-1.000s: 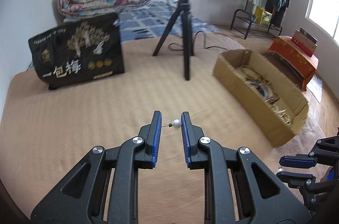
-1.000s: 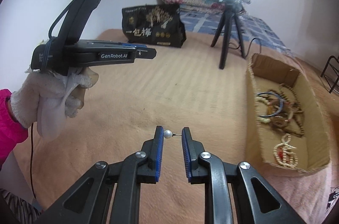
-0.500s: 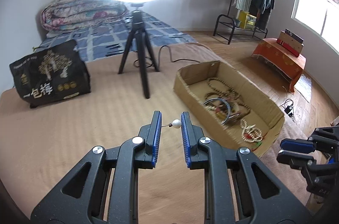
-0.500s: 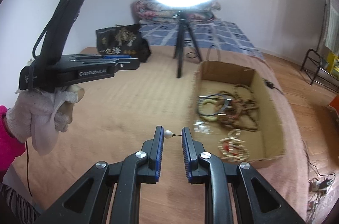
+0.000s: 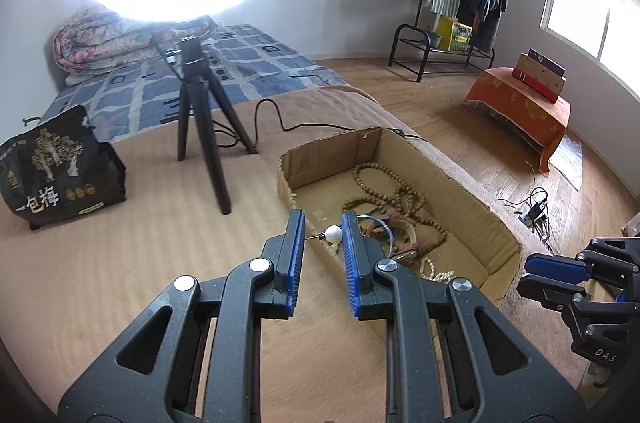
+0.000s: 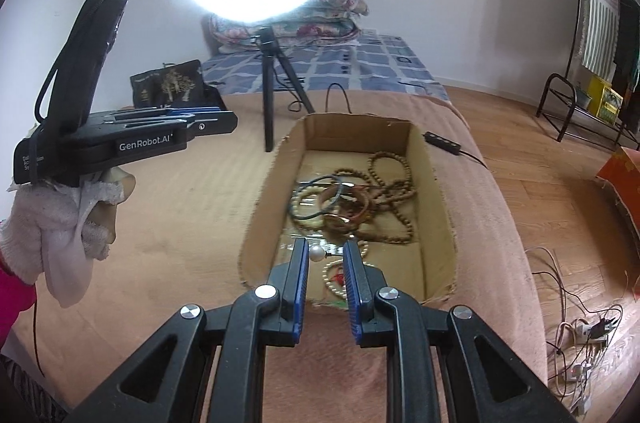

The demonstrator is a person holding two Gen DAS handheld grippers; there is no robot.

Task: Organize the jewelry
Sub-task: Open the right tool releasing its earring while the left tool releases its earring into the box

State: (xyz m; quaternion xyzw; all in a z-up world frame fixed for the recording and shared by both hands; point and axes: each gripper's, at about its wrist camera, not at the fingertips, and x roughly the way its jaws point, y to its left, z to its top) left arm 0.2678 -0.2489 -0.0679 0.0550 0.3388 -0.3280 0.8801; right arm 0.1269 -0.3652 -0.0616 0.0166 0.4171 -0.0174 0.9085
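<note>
Tan blanket (image 5: pixel 120 263), left gripper (image 5: pixel 322 235) level, jaws parted

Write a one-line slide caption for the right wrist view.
Right tool, holding a white pearl stud, hovers above a brown cardboard box of beaded jewelry; left tool waits alongside.

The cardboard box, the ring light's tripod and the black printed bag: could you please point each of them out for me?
cardboard box (image 6: pixel 357 133): right wrist view, inner face of its far wall.
tripod (image 5: pixel 199 127): left wrist view, where the legs split.
black printed bag (image 5: pixel 52 175): left wrist view, middle of its printed front.
</note>
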